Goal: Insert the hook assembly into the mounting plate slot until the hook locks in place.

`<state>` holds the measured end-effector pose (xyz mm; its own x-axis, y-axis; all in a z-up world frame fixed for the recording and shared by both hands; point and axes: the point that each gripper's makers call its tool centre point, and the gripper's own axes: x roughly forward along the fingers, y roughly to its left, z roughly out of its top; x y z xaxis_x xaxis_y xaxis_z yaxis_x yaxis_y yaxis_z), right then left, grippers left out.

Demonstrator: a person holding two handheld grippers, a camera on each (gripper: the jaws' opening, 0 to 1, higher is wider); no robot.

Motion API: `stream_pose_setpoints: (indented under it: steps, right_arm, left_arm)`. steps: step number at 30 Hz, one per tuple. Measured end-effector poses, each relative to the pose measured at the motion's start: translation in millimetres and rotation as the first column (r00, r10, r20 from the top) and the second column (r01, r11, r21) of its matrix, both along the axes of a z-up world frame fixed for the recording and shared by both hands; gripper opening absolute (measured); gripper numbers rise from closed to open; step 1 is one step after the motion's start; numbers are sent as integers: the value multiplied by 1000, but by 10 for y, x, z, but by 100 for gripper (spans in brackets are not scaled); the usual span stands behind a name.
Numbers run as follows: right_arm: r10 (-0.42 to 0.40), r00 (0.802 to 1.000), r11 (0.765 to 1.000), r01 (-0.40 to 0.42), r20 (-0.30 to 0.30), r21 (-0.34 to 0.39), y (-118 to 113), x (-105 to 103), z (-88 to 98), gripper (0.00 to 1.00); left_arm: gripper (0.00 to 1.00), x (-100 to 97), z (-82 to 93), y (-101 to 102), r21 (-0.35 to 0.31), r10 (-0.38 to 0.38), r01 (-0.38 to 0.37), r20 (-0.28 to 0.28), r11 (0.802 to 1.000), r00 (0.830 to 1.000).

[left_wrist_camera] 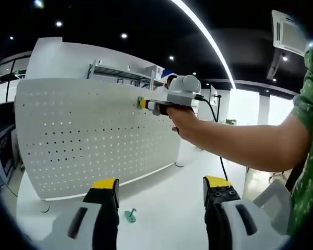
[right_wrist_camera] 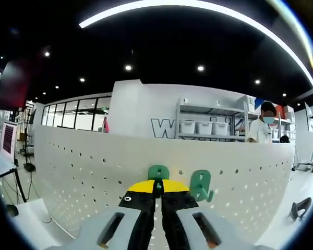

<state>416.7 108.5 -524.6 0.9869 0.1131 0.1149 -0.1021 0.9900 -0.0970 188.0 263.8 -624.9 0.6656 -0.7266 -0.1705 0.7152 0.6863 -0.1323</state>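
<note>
A white pegboard mounting plate (left_wrist_camera: 78,135) stands upright on the white table (left_wrist_camera: 167,198). A person's hand holds my right gripper (left_wrist_camera: 142,103) with its tips against the board's upper edge. In the right gripper view that gripper (right_wrist_camera: 157,186) is shut on a green hook (right_wrist_camera: 158,172), whose top sticks up above the yellow tips, right at the pegboard (right_wrist_camera: 78,166). A second green hook (right_wrist_camera: 201,186) hangs on the board just to the right. My left gripper (left_wrist_camera: 160,188) stays low and open, holding nothing. Between its jaws a third green hook (left_wrist_camera: 130,214) lies loose on the table.
A dark, curved object (right_wrist_camera: 301,207) lies on the table at the right. Behind the board stand a shelf with bins (right_wrist_camera: 203,125) and a person (right_wrist_camera: 263,127). A green-sleeved arm (left_wrist_camera: 250,146) crosses the left gripper view from the right.
</note>
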Motion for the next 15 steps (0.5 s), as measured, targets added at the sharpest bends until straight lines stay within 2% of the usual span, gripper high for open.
stream_pose_setpoints:
  steps: [15]
  right_arm:
    - [3,1000,1000,-2,15,-21,8,-19,36,7]
  left_arm:
    - [67,6,-4,9,0,1,-1,-2,1000,1000]
